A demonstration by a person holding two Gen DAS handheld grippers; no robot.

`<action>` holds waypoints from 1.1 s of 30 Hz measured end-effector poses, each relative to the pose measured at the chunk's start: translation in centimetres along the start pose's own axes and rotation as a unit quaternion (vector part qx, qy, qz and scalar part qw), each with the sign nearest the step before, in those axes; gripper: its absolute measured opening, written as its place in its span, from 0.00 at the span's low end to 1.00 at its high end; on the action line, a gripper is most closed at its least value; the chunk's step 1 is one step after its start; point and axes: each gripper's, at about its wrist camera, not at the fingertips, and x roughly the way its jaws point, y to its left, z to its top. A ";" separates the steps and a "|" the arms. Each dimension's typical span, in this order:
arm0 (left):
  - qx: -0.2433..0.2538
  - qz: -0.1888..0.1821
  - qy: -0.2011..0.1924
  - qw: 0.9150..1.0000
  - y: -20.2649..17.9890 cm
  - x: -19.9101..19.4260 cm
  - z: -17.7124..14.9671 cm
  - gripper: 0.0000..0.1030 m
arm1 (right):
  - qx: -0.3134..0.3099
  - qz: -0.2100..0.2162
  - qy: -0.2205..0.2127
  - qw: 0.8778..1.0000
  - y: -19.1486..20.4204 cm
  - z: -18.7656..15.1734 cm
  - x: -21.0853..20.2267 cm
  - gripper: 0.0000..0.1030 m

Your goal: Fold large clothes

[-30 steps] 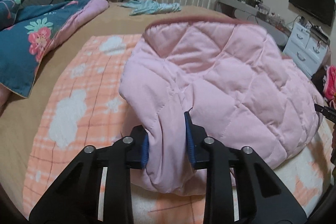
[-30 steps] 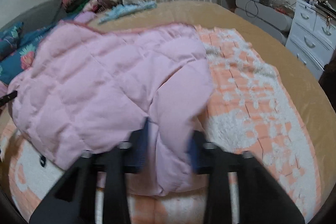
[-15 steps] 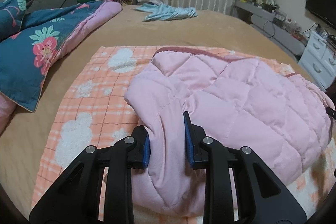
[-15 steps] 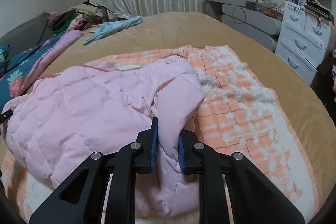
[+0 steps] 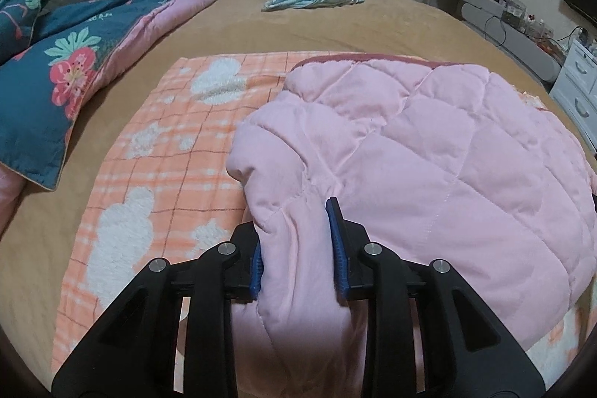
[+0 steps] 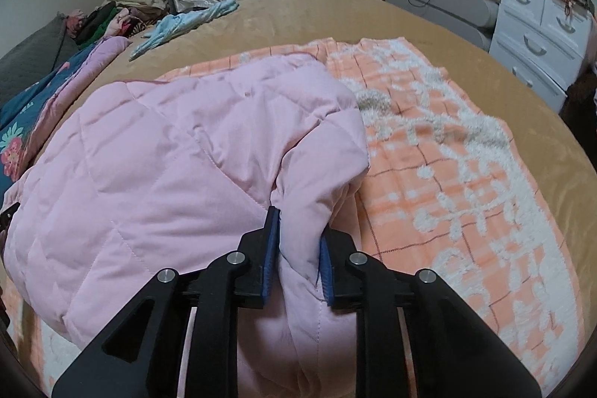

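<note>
The left gripper [image 5: 296,248] pinches a bunched fold of the pink quilted jacket [image 5: 429,152] between its blue pads, its jaws easing apart with the fabric between them. The right gripper [image 6: 296,248] clamps another fold of the same jacket [image 6: 179,166] — its jaws are opening too, cloth between them. The jacket spreads ahead of both tools, to the right of the left one and to the left of the right one, over an orange checked blanket [image 5: 175,152] on the tan bed [image 5: 335,21].
</note>
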 end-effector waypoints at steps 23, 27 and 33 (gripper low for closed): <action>-0.025 -0.007 -0.051 0.998 -0.9 -5.8 -0.1 0.63 | -0.001 -0.029 -0.050 0.998 1.3 -0.2 -4.4 0.68; 0.021 -0.059 -0.035 0.997 -5.7 -6.5 -0.1 0.67 | -0.041 -0.027 -0.057 0.997 4.3 -0.3 -4.6 0.80; 0.064 -0.073 0.039 0.995 -10.9 -1.5 -1.1 0.77 | -0.074 -0.090 -0.090 0.989 6.5 0.2 -4.5 0.81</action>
